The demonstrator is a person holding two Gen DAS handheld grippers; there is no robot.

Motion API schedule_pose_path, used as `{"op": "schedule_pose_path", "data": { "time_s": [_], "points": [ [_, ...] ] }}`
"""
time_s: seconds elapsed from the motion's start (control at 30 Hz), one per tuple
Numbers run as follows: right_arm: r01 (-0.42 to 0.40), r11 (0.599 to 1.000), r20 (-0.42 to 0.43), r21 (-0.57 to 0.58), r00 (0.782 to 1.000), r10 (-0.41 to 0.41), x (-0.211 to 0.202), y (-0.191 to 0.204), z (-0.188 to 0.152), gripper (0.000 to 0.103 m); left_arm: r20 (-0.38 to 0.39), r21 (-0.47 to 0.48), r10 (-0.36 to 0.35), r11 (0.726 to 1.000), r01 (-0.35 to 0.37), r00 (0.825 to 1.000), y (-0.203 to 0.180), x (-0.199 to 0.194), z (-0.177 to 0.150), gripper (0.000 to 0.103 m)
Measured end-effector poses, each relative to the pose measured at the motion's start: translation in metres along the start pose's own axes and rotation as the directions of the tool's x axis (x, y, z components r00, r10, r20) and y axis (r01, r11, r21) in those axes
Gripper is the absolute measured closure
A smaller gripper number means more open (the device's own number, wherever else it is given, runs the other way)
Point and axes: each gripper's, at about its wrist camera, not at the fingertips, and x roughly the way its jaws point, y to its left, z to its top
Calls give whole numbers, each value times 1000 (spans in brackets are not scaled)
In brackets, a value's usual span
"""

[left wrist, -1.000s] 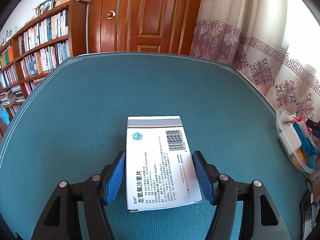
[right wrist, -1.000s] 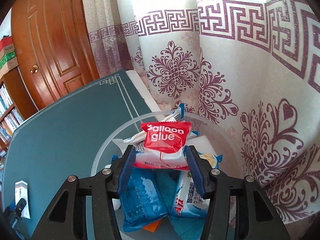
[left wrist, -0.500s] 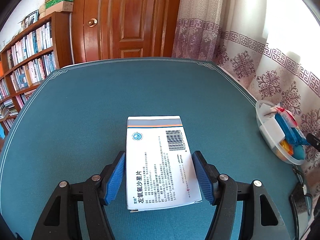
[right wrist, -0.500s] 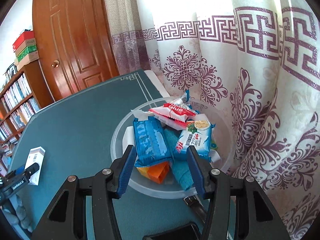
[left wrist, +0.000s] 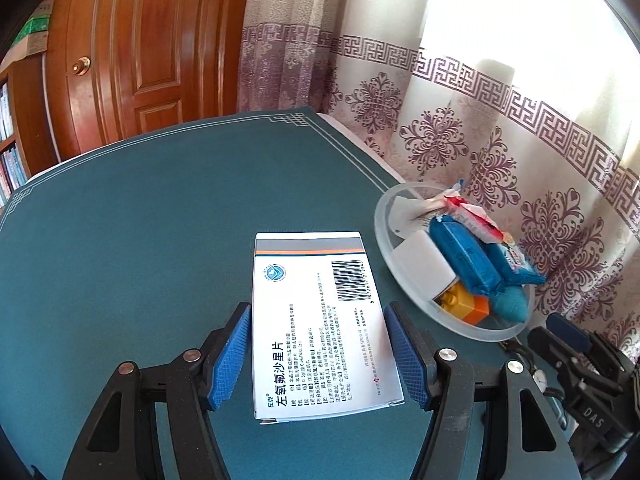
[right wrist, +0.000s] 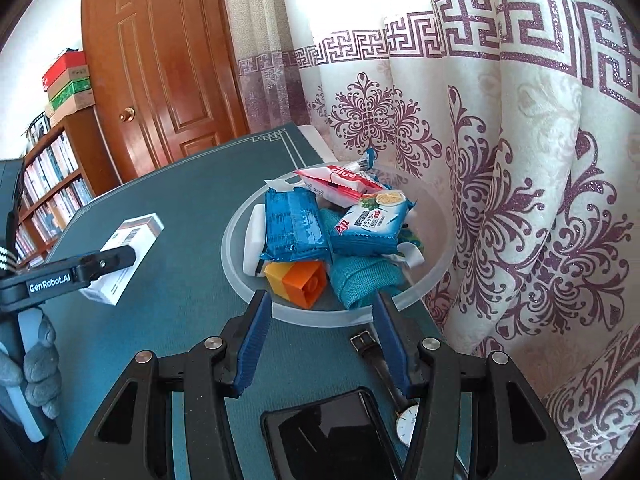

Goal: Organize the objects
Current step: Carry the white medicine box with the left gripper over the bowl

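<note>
My left gripper (left wrist: pixel 318 350) is shut on a white medicine box (left wrist: pixel 316 312) and holds it above the teal table, to the left of a clear round tray (left wrist: pixel 386 248). The box and left gripper also show in the right wrist view (right wrist: pixel 132 236). The tray (right wrist: pixel 240 276) holds a red glue packet (right wrist: pixel 340 186), blue snack packets (right wrist: pixel 294 228), a teal cloth (right wrist: pixel 360 280) and an orange-yellow block (right wrist: pixel 300 284). My right gripper (right wrist: pixel 318 338) is open and empty, just in front of the tray's near rim.
A wristwatch (right wrist: pixel 394 392) and a black phone (right wrist: pixel 332 440) lie under my right gripper. Patterned curtains (right wrist: pixel 520 200) hang at the table's right edge. A wooden door (left wrist: pixel 152 48) and a bookshelf (right wrist: pixel 52 192) stand beyond the table.
My left gripper has carried the box to the right, toward the tray. My right gripper let go of the red glue packet in the tray and drew back, open.
</note>
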Motion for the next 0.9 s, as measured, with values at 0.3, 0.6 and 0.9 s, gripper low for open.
{"op": "schedule_pose_path", "data": {
  "time_s": [0.3, 0.6, 0.9],
  "points": [
    [-30, 999, -10, 19, 999, 31, -3, -12, -10, 49, -33, 101, -97, 990, 100, 995, -67, 15, 28, 34],
    [-15, 998, -4, 66, 1000, 15, -7, -32, -11, 49, -122, 121, -170, 975, 185, 978, -106, 36, 35, 34],
    [-23, 995, 5, 98, 1000, 22, -12, -39, -11, 49, -134, 144, -141, 977, 160, 981, -125, 60, 46, 34]
  ]
}}
